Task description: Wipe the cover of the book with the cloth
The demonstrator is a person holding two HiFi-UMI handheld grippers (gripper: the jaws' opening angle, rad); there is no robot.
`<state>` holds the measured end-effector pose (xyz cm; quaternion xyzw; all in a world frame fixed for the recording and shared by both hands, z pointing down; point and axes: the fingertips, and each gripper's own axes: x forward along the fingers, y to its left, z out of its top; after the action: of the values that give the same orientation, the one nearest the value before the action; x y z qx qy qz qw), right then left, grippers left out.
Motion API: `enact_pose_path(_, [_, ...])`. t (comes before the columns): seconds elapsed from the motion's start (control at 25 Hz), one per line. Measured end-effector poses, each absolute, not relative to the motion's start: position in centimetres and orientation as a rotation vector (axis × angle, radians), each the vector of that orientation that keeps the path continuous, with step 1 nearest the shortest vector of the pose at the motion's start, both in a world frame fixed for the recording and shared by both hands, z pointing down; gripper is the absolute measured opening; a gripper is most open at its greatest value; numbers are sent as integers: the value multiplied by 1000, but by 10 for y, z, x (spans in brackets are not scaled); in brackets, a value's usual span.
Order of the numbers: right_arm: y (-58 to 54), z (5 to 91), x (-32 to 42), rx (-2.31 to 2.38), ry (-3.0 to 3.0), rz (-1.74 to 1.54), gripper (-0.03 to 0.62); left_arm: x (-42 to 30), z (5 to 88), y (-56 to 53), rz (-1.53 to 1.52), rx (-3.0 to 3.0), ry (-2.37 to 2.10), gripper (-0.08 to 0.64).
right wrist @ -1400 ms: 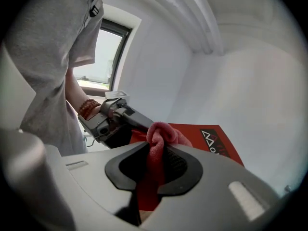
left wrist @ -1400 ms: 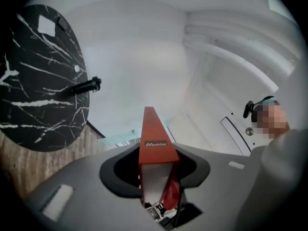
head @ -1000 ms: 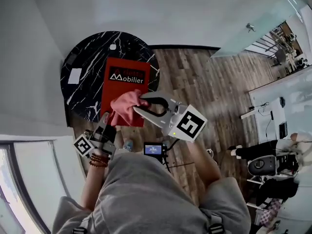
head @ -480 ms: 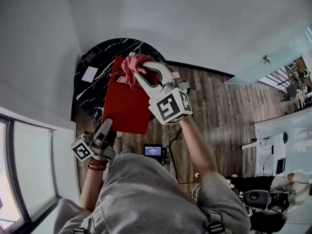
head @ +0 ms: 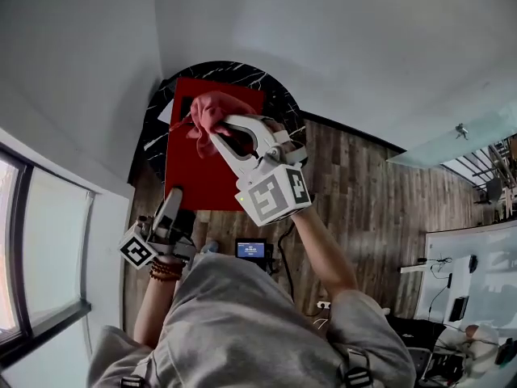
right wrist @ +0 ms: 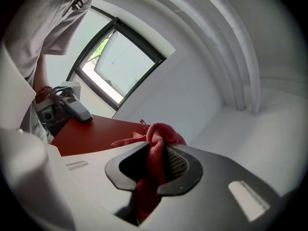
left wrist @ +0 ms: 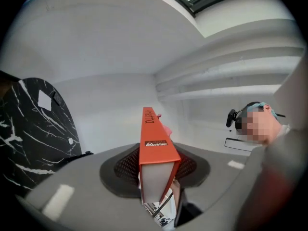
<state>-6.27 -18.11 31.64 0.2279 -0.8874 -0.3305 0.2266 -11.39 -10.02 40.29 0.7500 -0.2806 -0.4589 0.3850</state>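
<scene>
The red book [head: 202,156] is held up over the round black marble table [head: 279,95]. My left gripper [head: 172,197] is shut on the book's near edge. In the left gripper view the book [left wrist: 155,146] stands edge-on between the jaws of the left gripper [left wrist: 156,179]. My right gripper [head: 212,129] is shut on a bunched pink cloth [head: 212,110], which presses on the upper part of the cover. The right gripper view shows the cloth [right wrist: 155,150] clamped in the right gripper [right wrist: 154,170], with the red cover [right wrist: 91,131] beyond it and the left gripper [right wrist: 67,106] at its far edge.
A white card [head: 164,113] lies on the table, partly behind the book. A small device with a lit screen [head: 253,249] sits on the wood floor [head: 363,192] near my feet. A window [head: 24,249] is at the left, and white walls close off the corner.
The right gripper has carried the cloth from the book's near edge up across the cover to its far part. The left gripper has kept its hold on the book's near edge.
</scene>
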Motion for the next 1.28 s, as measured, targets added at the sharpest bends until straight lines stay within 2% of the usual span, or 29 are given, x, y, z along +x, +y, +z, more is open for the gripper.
enact_pose_path(0.44, [-115, 373, -118, 398, -2487, -811, 81, -186, 415, -94, -1243, 1839, -852, 164])
enact_pose_path(0.76, [-74, 396, -111, 178, -2537, -698, 80, -194, 417, -95, -1233, 1823, -881, 164])
enact_pose_path(1.04, [0, 408, -86, -284, -2520, -662, 81, -192, 441, -94, -1141, 1784, -810, 164])
enact_pose_path(1.16, [-13, 398, -66, -183, -2544, -692, 81, -182, 452, -88, -1077, 1826, -771, 166])
enact_pose_path(1.28, [-54, 372, -41, 134, -2587, -733, 83, -168, 457, -81, -1022, 1854, -706, 166])
